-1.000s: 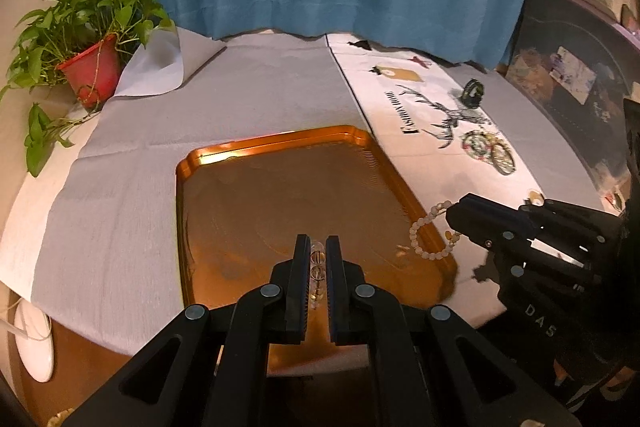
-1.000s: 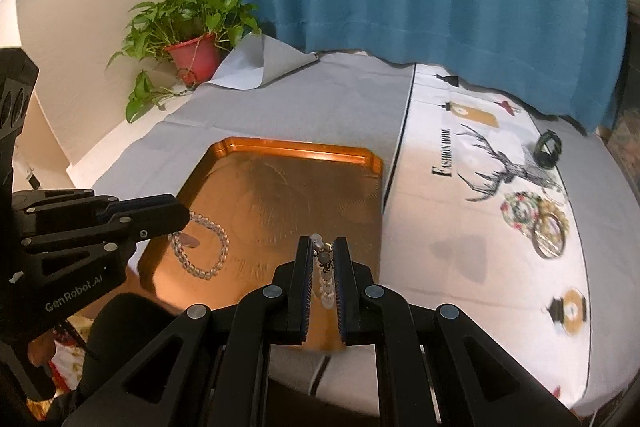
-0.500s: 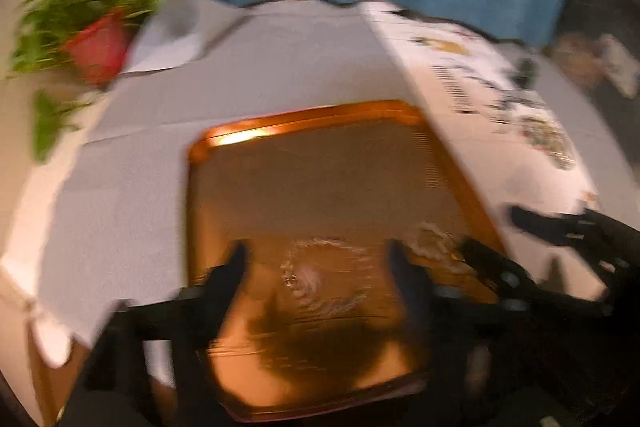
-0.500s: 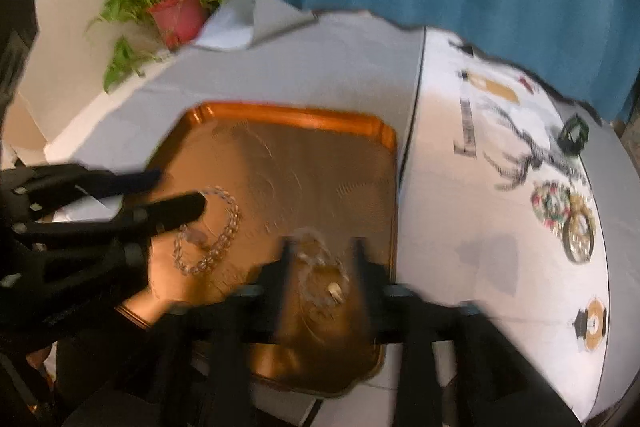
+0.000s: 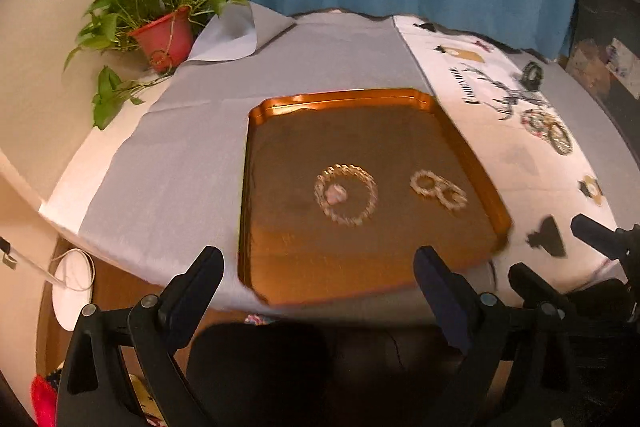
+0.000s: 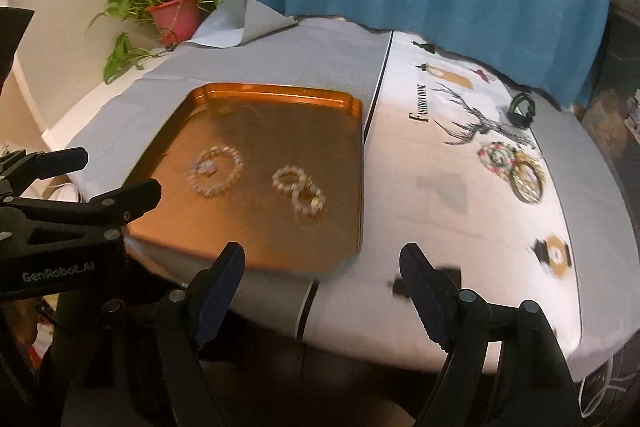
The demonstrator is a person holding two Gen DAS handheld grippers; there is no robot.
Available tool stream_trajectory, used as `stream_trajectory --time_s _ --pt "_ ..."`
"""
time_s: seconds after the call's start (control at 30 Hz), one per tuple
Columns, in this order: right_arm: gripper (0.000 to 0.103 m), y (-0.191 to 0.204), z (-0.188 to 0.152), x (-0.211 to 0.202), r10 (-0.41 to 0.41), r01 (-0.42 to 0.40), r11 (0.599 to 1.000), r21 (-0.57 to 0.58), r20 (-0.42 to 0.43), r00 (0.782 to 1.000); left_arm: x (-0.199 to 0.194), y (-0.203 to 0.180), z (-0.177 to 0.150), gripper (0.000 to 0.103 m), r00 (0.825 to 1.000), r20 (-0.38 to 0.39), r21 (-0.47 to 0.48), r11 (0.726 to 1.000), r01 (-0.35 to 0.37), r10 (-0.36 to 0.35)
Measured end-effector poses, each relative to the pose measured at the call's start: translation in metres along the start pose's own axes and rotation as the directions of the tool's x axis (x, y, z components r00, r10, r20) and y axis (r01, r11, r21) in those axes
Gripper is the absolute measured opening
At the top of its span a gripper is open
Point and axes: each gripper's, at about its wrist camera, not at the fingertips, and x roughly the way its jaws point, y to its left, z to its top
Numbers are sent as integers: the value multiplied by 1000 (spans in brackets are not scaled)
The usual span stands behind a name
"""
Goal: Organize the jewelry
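On the cloth-covered table (image 5: 168,163), the tray (image 5: 344,97) now holds both bracelets (image 5: 346,194) (image 6: 299,191); left tongs (image 5: 318,269) and right tongs (image 6: 322,267) have just opened, empty, so more jewelry likely comes next.

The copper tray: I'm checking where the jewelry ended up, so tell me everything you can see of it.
The copper tray is a shallow rectangle with a raised, glossy orange rim and notched corners, metal by the look of it. It lies flat on the grey cloth, near the table's front edge. On it lie a round beaded bracelet with a pale charm inside its ring, and a beaded bracelet twisted into a figure eight, apart from each other. Neither gripper touches it.
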Motion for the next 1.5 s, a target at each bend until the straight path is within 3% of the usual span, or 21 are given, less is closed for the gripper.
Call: stream_trajectory --time_s 0.27,0.57,1.03,1.5 --pt "81 5 -30 -55 -20 20 1000 3 58 998 -58 -11 -27 95 997 77 52 999 -4 0" --pt "82 12 -38 -91 -27 29 999 -14 112 993 -102 -7 -48 96 989 146 20 1000 -6 3" --pt "83 13 -49 -112 -31 35 999 -25 134 990 -125 -12 -57 100 982 188 36 999 -8 2" --pt "84 9 -49 -112 -32 33 999 -10 127 991 -121 -18 -57 102 984 180 56 998 -15 4"
